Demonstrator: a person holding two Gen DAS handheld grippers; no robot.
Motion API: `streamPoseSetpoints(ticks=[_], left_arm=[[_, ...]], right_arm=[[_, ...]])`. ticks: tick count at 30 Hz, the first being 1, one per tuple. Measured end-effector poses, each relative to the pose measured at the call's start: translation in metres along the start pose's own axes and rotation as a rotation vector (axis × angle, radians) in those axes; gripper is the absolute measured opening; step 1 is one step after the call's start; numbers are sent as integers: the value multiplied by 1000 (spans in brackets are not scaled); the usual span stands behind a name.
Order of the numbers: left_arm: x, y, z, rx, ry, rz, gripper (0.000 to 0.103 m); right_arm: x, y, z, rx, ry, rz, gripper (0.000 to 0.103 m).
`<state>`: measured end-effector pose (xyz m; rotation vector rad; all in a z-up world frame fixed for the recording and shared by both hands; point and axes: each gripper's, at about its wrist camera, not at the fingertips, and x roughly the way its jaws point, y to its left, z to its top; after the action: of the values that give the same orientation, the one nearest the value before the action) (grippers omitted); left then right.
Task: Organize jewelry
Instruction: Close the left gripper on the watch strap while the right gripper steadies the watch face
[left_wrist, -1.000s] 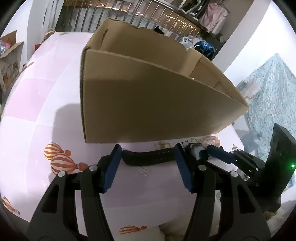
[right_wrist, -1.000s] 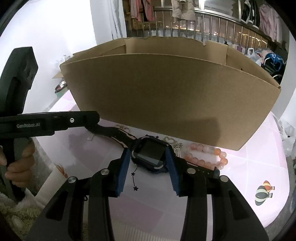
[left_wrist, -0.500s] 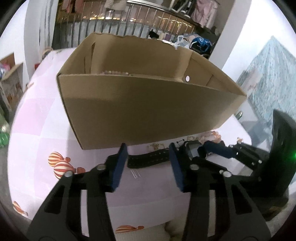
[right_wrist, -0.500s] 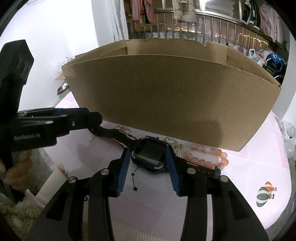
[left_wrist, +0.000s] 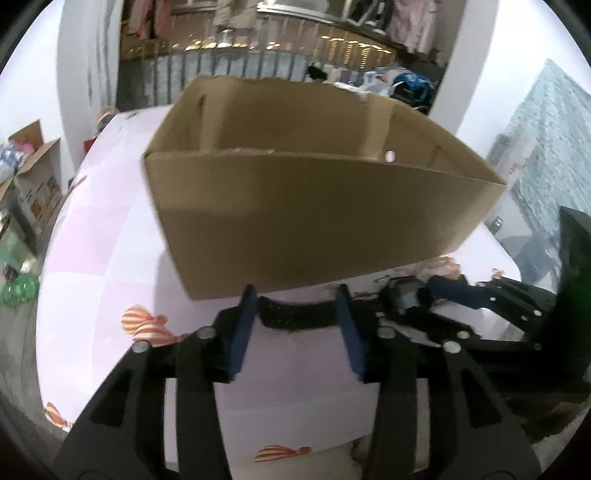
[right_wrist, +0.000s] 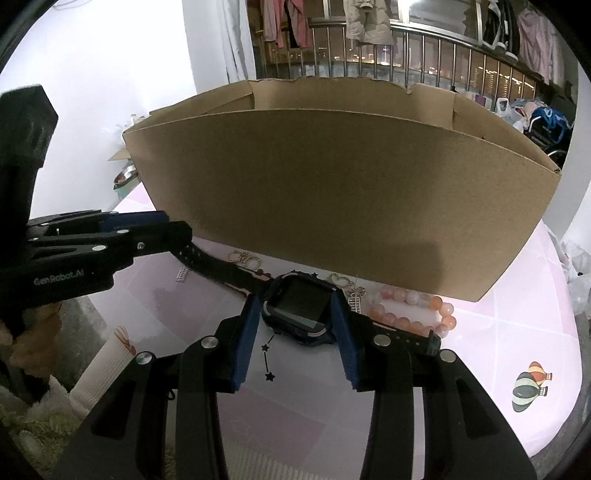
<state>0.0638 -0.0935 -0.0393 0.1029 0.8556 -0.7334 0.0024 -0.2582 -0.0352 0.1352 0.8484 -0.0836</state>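
A dark blue smartwatch (right_wrist: 299, 306) lies on the pink tablecloth (right_wrist: 480, 369) in front of a tall cardboard box (right_wrist: 332, 192). My right gripper (right_wrist: 295, 301) is shut on the watch body, one blue pad on each side. The black perforated strap (left_wrist: 295, 317) runs left from the watch into my left gripper (left_wrist: 295, 299), whose jaws are opening with the strap lying lengthwise between the pads. In the right wrist view the left gripper (right_wrist: 177, 236) comes in from the left over the strap's end. A peach bead bracelet (right_wrist: 410, 314) lies right of the watch.
Metal rings and charms (right_wrist: 245, 258) and a small silver piece (right_wrist: 183, 275) lie along the foot of the box (left_wrist: 314, 221). A person's hand and white sleeve (right_wrist: 33, 339) are at the left edge. A railing with hanging clothes stands behind.
The left gripper rolled and shifted slightly over the strap, and its jaws stand narrower than a second ago. The right gripper and the watch did not move.
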Motion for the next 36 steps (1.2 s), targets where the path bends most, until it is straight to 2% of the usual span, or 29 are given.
streamPoseSetpoints(ticks=[4,11,13,15,24,30,36], left_arm=[[8,9,-3,-41,28,-20,47],[25,9,-5,-25,90,-8,54],[27,7,-4,-6,86,-4,55],[28,8,-2,-18,90,-27,57],[23,27,1,-190,90,-190,57],[21,20,3,-212,90,-239,57],[20,20,9,-245,66,-234,57]], right_arm=[[0,0,0,0,0,0,40],[0,0,0,-1,0,-1,40],[0,0,0,-1,0,-1,40],[0,-1,0,-2,0,-2,40],[-1,-2,0,-4,0,-4,40],[0,-1,-1,-1,5,-2,40],[-1,-1,-1,-4,3,-1,40]])
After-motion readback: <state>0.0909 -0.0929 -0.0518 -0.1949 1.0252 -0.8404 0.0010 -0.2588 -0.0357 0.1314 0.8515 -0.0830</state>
